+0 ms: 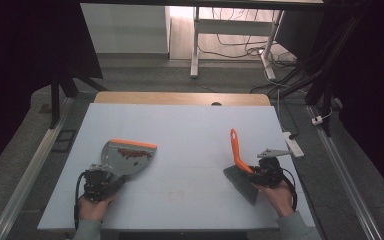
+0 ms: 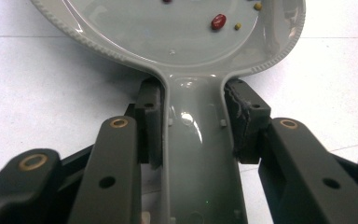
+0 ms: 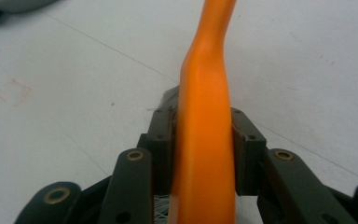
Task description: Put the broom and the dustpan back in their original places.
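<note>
Orange brush handle (image 3: 204, 140) between jaws

Lab: black curtains (image 1: 25, 60), cabled desk (image 1: 240, 35)

Looked along two black jaws at an orange handle (image 3: 204, 140) standing between the pads (image 3: 246, 149), running up and out of the top edge. Pads close on both sides, seemingly touching it, though blurred. Grey bristles (image 3: 168, 95) poking out left of the handle. White table (image 3: 298, 60) beneath, faintly smudged red at left. Grey dustpan edge (image 3: 16, 3) in the top left corner.
</note>
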Demonstrator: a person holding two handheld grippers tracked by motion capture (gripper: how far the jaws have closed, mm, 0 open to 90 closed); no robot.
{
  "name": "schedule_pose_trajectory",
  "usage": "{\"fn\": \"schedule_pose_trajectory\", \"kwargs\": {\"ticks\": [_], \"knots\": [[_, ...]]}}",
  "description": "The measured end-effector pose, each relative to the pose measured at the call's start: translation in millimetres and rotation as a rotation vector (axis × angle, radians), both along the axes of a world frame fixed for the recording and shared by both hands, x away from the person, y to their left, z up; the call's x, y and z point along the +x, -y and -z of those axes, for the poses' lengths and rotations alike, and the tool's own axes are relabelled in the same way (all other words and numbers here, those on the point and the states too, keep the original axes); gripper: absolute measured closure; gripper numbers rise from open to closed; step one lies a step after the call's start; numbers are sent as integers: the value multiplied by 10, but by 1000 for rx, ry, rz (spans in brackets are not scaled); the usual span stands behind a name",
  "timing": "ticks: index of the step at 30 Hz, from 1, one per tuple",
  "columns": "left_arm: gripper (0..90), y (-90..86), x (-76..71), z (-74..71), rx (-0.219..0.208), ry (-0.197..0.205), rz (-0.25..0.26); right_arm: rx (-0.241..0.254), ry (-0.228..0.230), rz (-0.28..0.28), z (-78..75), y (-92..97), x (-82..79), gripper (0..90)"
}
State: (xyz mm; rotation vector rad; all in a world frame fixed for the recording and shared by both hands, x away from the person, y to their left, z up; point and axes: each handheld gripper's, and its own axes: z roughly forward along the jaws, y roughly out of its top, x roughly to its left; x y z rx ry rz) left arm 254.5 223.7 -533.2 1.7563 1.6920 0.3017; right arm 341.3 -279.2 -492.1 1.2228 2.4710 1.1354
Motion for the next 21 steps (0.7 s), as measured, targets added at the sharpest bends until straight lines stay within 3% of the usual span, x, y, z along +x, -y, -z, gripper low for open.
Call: {"fn": "schedule_pose_trajectory", "kwargs": {"ticks": [8,11,15,17,19,21], "knots": [[605,-4,-1,6,0,2,7,-45,7,25,43,49,65,575],[594,-8,-5,5,-4,5,10,-95,16,46,61,48,81,539],[568,-12,-5,4,-7,3,14,-88,-2,57,90,69,112,526],[543,-10,-10,0,-4,1,17,-104,-1,63,99,64,116,511],[500,-8,-12,-8,1,2,6,-156,15,72,117,59,118,516],[442,-16,-17,-18,13,0,-3,-149,20,70,111,65,114,528]]}}
